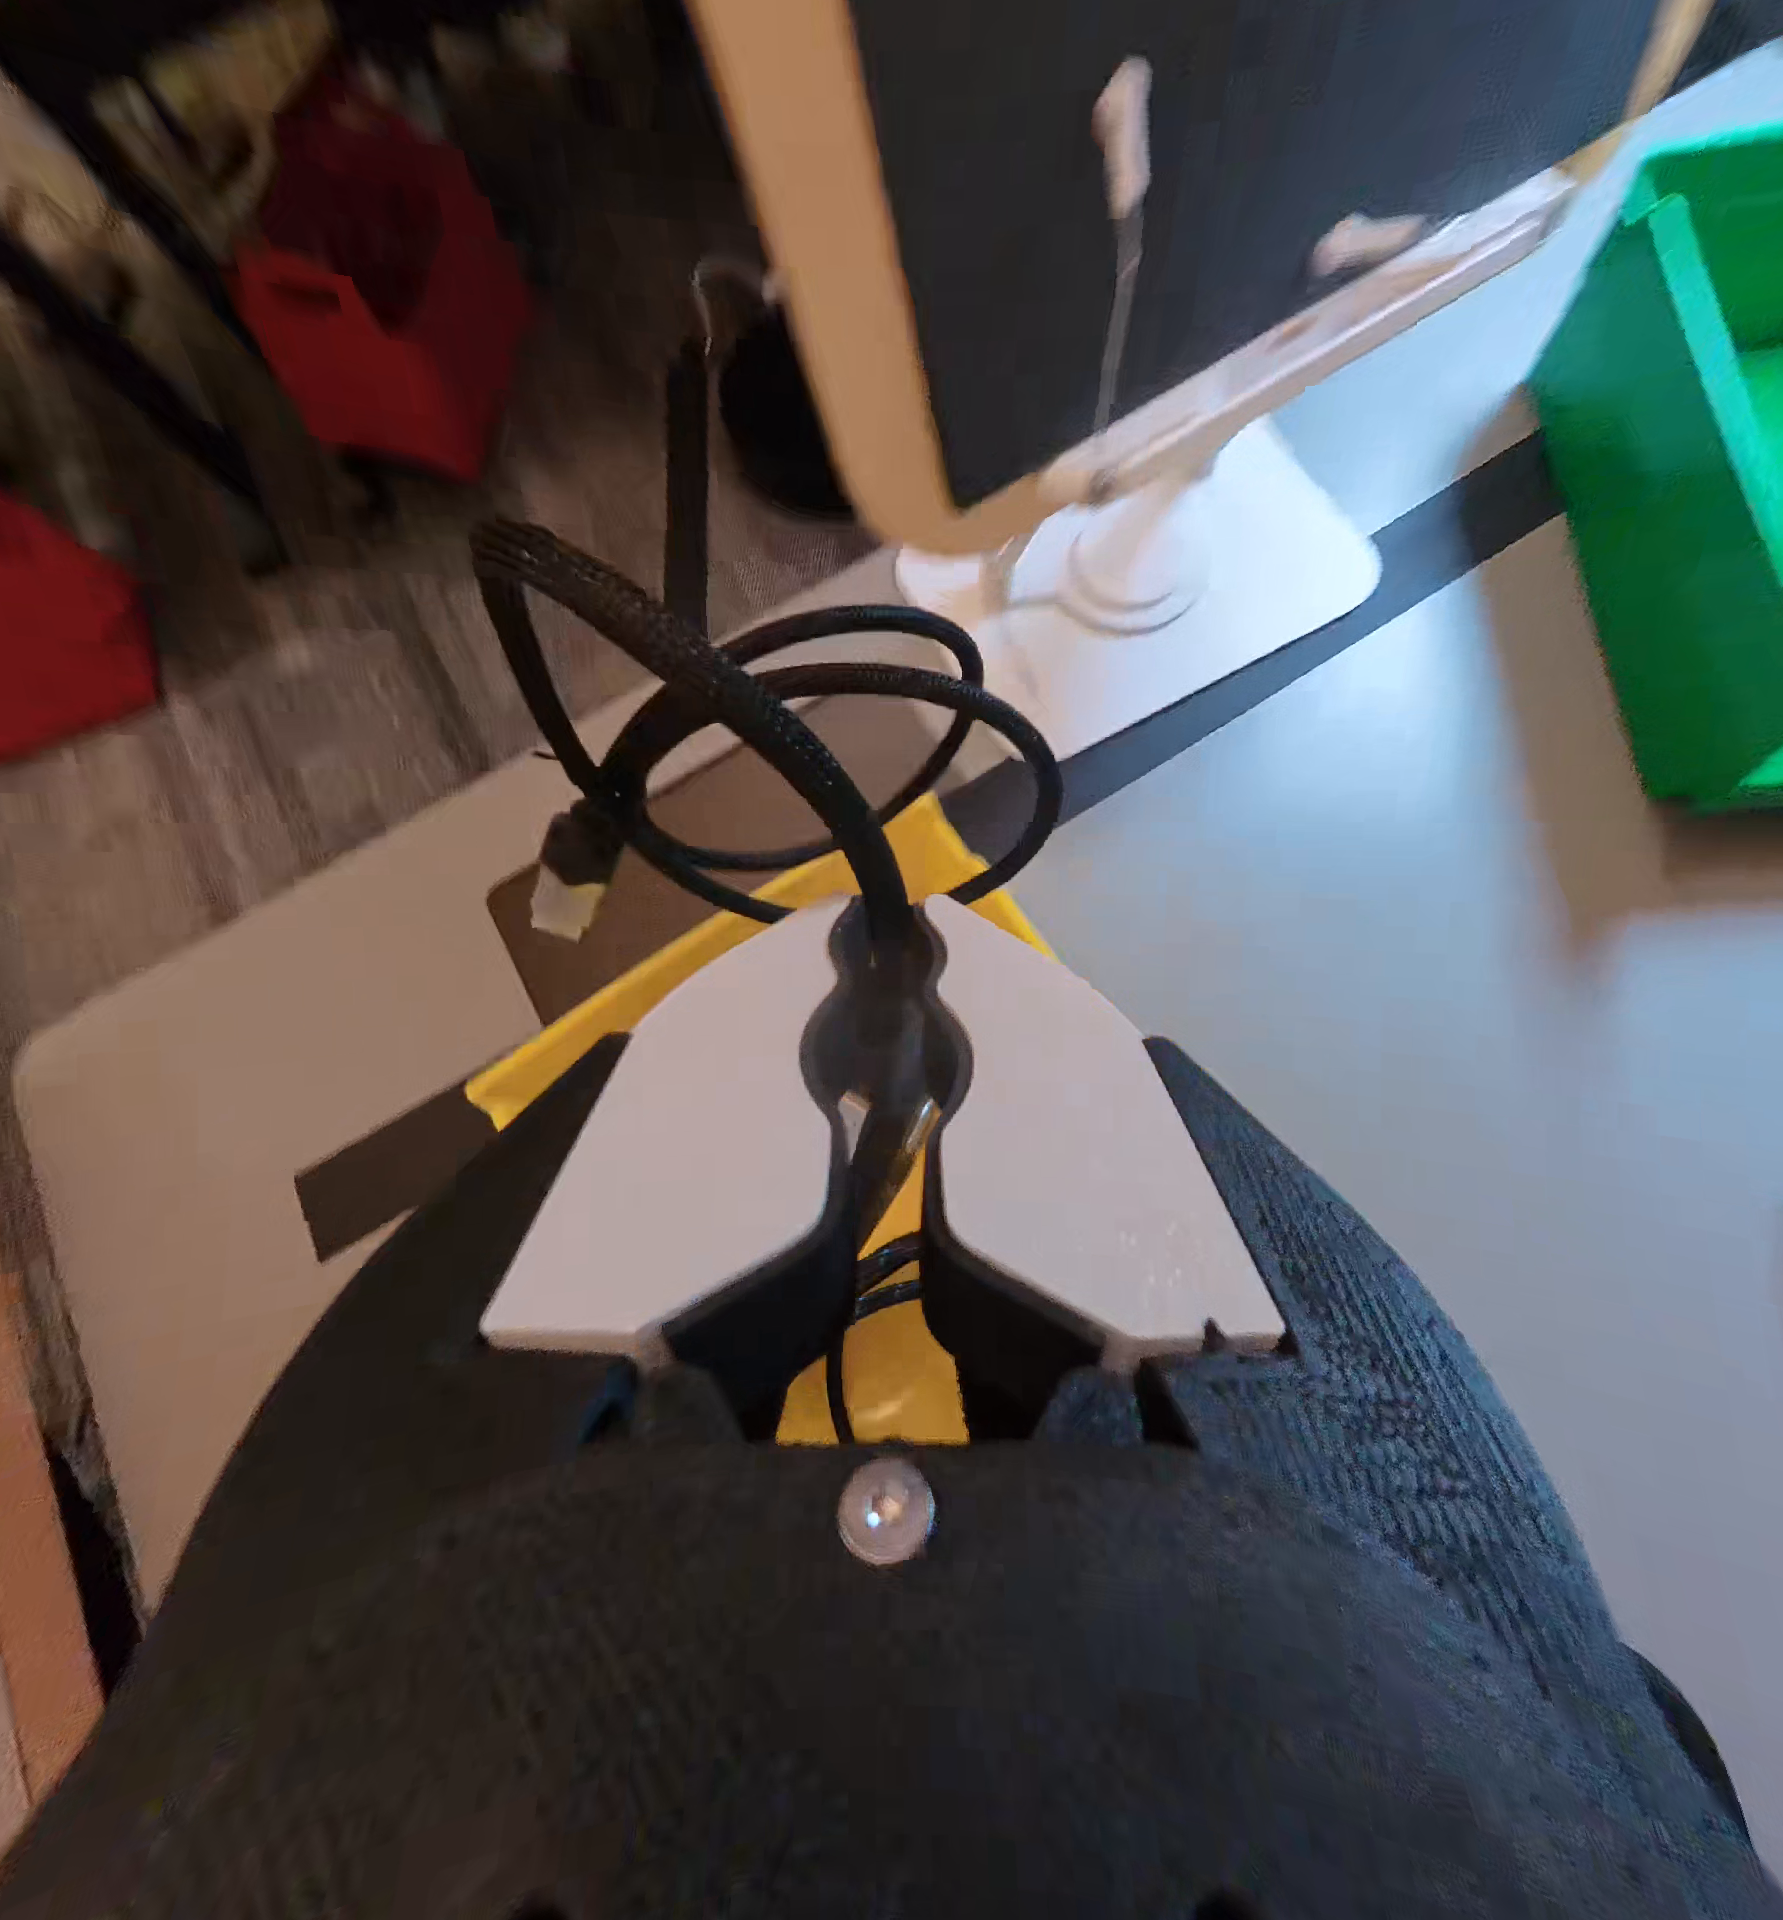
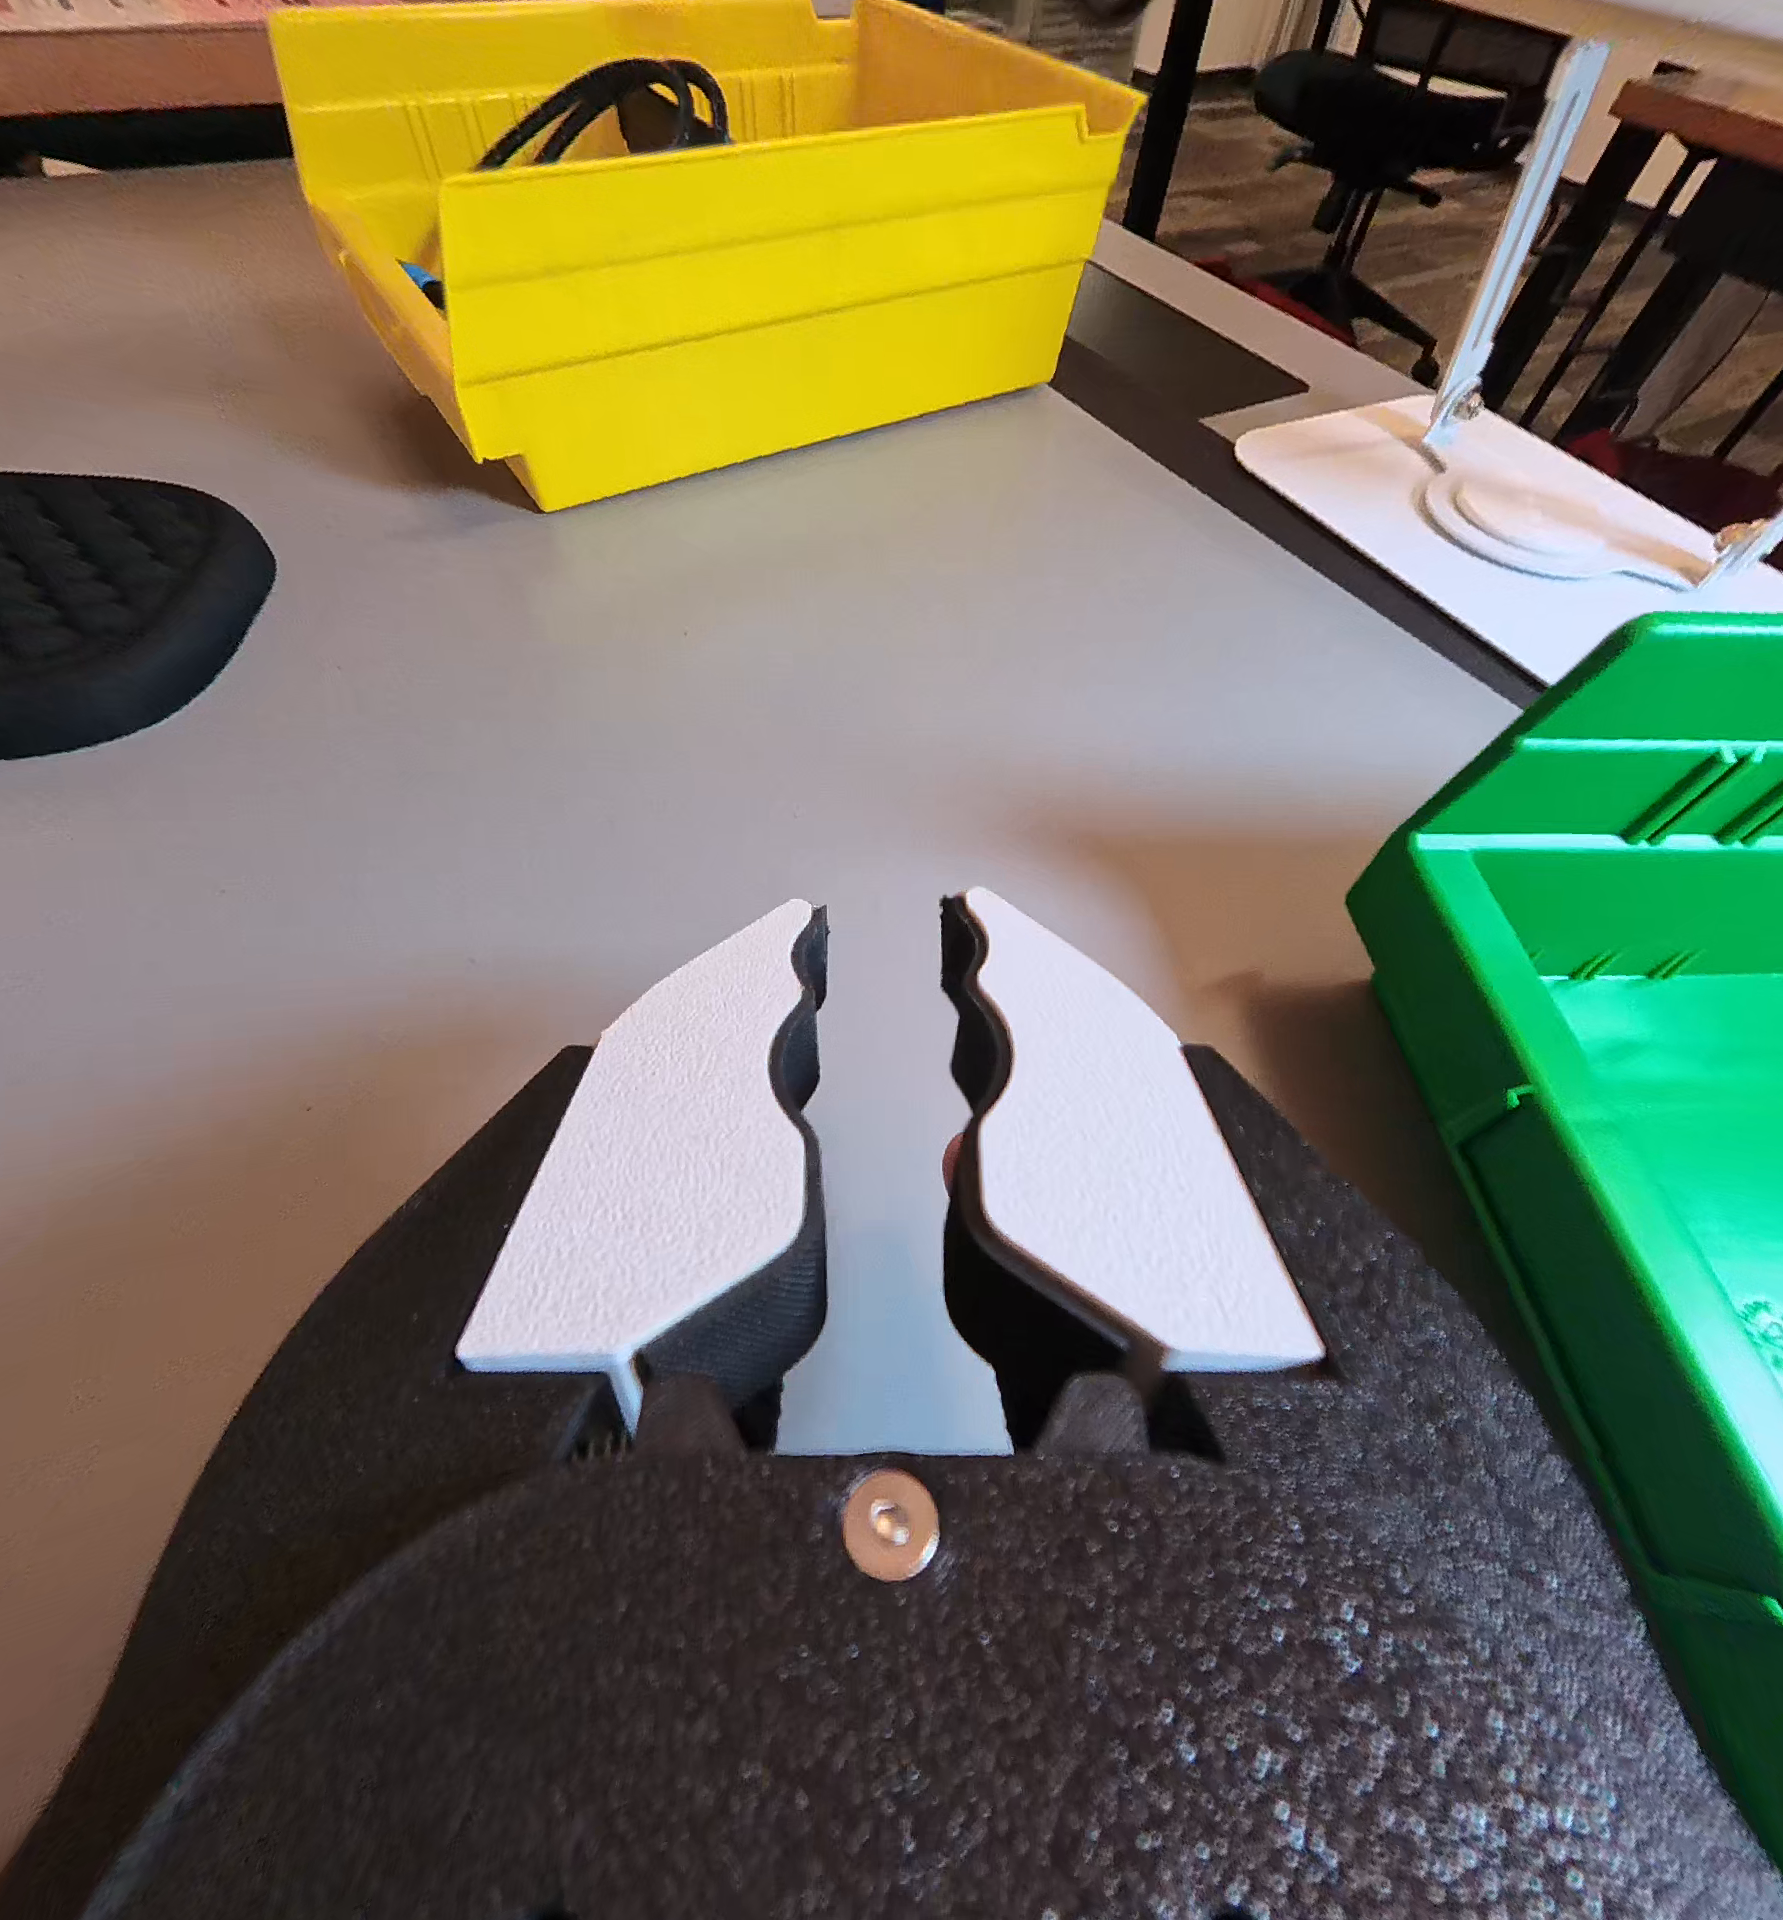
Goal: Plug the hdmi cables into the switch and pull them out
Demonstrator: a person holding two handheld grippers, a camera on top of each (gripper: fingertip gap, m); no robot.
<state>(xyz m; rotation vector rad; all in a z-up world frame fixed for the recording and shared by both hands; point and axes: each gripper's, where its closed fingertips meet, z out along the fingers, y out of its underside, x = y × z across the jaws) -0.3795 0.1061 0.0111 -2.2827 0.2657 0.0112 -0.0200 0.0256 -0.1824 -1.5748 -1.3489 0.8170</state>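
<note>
Nearest the left wrist camera, we find the left gripper clamped on a black braided HDMI cable, its connector held between the closed fingers. The cable rises from the tips and coils in loops above the yellow bin, which lies directly beneath the gripper. The cable's far plug, with a pale cap, hangs at the left of the coil, tied by a band. This view is motion-blurred.

The right gripper stands parted and holds nothing, low over the grey table, well short of the yellow bin. We note more black cable inside that bin. A green bin sits to the right of the yellow bin and nearer the camera, and a black pad to its left. We cannot locate the switch in either view.
</note>
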